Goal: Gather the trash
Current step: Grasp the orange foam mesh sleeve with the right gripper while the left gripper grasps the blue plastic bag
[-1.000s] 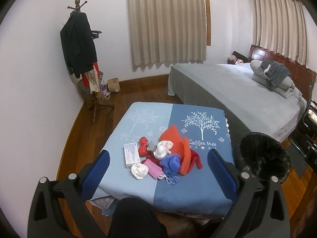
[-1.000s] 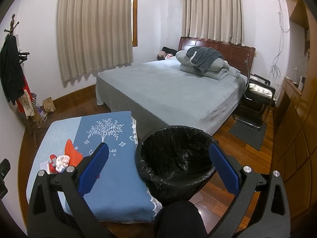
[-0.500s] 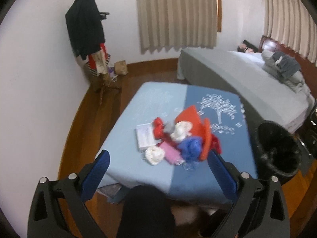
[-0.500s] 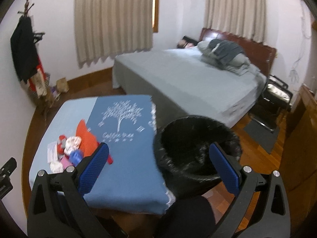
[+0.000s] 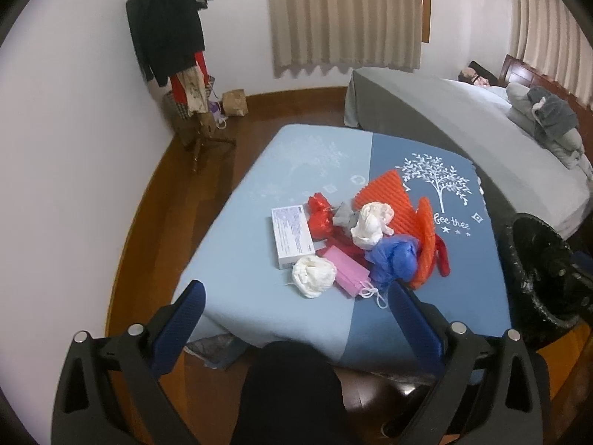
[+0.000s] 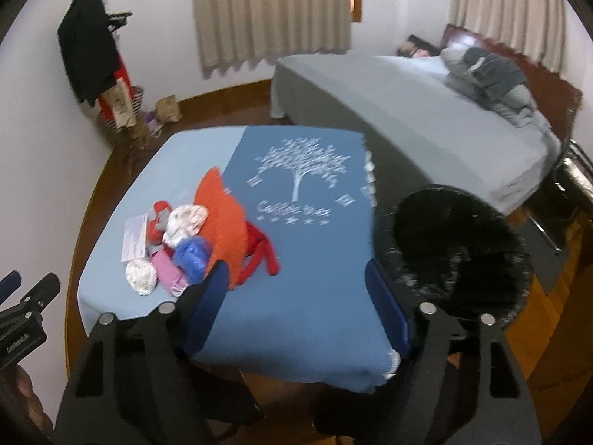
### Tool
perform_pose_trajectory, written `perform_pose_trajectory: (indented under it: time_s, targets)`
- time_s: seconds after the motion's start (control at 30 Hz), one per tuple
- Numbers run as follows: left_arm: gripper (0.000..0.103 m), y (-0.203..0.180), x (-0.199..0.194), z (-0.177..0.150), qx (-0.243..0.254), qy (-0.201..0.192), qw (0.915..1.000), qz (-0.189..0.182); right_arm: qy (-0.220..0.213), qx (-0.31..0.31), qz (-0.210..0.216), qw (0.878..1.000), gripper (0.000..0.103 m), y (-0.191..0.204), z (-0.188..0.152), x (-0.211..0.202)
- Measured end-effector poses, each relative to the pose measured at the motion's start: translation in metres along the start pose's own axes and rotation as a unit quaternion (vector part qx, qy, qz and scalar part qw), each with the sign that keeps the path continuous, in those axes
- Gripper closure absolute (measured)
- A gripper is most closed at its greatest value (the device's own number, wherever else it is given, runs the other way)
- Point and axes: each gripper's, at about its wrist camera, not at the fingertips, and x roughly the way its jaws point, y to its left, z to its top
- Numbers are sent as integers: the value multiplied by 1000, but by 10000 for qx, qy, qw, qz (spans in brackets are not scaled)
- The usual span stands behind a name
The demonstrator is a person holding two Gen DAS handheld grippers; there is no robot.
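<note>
A pile of trash lies on the blue tablecloth (image 5: pixel 259 296): a white box (image 5: pixel 291 235), a white crumpled wad (image 5: pixel 313 276), a pink mask (image 5: pixel 348 272), a blue bag (image 5: pixel 394 259), a white bag (image 5: pixel 370 222), red wrappers (image 5: pixel 320 215) and orange ridged sheets (image 5: pixel 393 204). My left gripper (image 5: pixel 294 304) is open and empty above the table's near edge, short of the pile. My right gripper (image 6: pixel 296 289) is open and empty over the table's near right part, with the pile (image 6: pixel 178 244) to its left. A black-lined bin (image 6: pixel 456 252) stands right of the table.
A grey bed (image 5: pixel 463 122) with folded bedding (image 5: pixel 548 118) stands behind and right of the table. A coat rack (image 5: pixel 174 55) with clothes stands at the left wall, a paper bag (image 5: pixel 235 102) beside it. A chair (image 6: pixel 570 185) is at the far right.
Both grippers have risen, tilted down and moved in over the table. The pile now looks nearer in both views. The right view has swung left from the bin toward the table.
</note>
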Motion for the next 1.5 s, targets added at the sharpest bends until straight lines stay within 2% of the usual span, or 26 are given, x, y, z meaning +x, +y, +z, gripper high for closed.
perform_pose_trajectory:
  time_s: [0.1, 0.27, 0.43, 0.57, 0.8, 0.93, 0.97, 1.03, 1.07, 1.3, 1.5]
  targets:
    - [6, 1, 14, -1, 0, 83, 10000, -37, 194, -89, 279, 9994, 43, 14, -2, 24]
    - [6, 2, 40, -2, -56, 169, 9997, -169, 329, -240, 475, 9980, 52, 35, -5, 61]
    - [6, 1, 58, -2, 18, -38, 10000, -15, 351, -191, 598, 9974, 52, 44, -4, 90]
    - [6, -1, 74, -3, 27, 90, 9999, -62, 421, -206, 695, 9965, 58, 53, 1, 112]
    - [6, -8, 85, -3, 64, 141, 9997, -203, 588, -216, 841, 9945, 60, 59, 8, 146]
    - [6, -11, 91, -2, 94, 198, 9996, -199, 667, -269, 903, 9933, 62, 60, 8, 157]
    - [6, -12, 92, -2, 95, 210, 9995, -202, 697, -287, 927, 9928, 66, 61, 8, 159]
    - [6, -15, 95, -1, 109, 220, 9995, -210, 780, -326, 980, 9916, 79, 61, 7, 166]
    - [6, -17, 96, -1, 124, 230, 9994, -216, 829, -329, 1018, 9908, 92, 60, 7, 168]
    - [6, -45, 106, 3, 284, 321, 9983, -397, 773, -132, 1129, 9905, 93, 35, 9, 162]
    - [6, -84, 116, 8, 507, 367, 9961, -622, 653, 45, 1135, 9914, 93, 8, 16, 146]
